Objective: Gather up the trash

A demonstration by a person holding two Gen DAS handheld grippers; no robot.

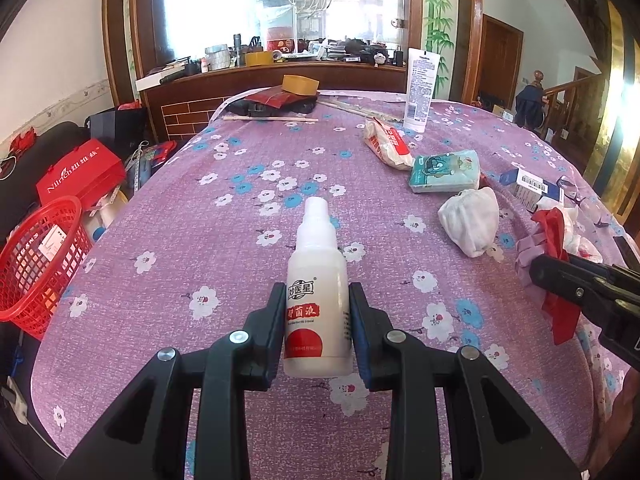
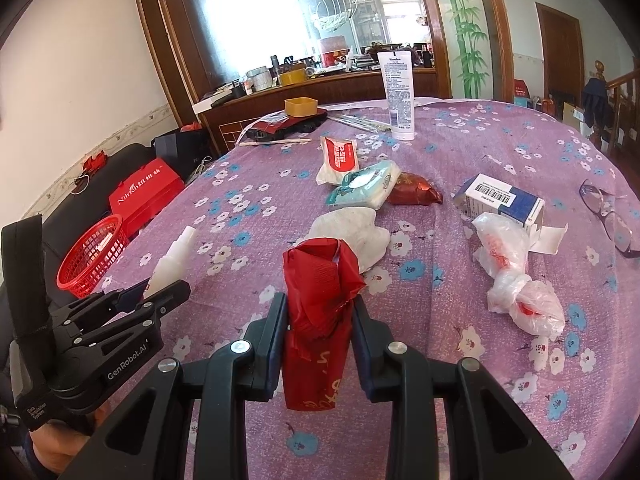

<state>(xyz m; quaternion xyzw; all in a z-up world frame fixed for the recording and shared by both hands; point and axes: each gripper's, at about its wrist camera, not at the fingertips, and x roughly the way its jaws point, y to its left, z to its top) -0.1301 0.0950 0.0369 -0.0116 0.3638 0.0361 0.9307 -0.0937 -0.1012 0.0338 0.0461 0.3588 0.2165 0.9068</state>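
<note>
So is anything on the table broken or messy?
Yes. The blue-and-white box lies on its side with its end flap torn open, and a knotted plastic bag sits crumpled beside it. A pair of glasses lies among the rubbish, which seems odd.

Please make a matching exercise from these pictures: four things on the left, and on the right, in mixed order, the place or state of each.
Things:
1. white spray bottle
2. red wrapper
3. red basket
4. eyeglasses

Places or states:
A. lying on the tablecloth near the right edge of the right wrist view
B. clamped in the right gripper
C. beside the table, off its left edge
D. clamped in the left gripper

Pairs: 1-D, 2-B, 3-C, 4-A
</note>
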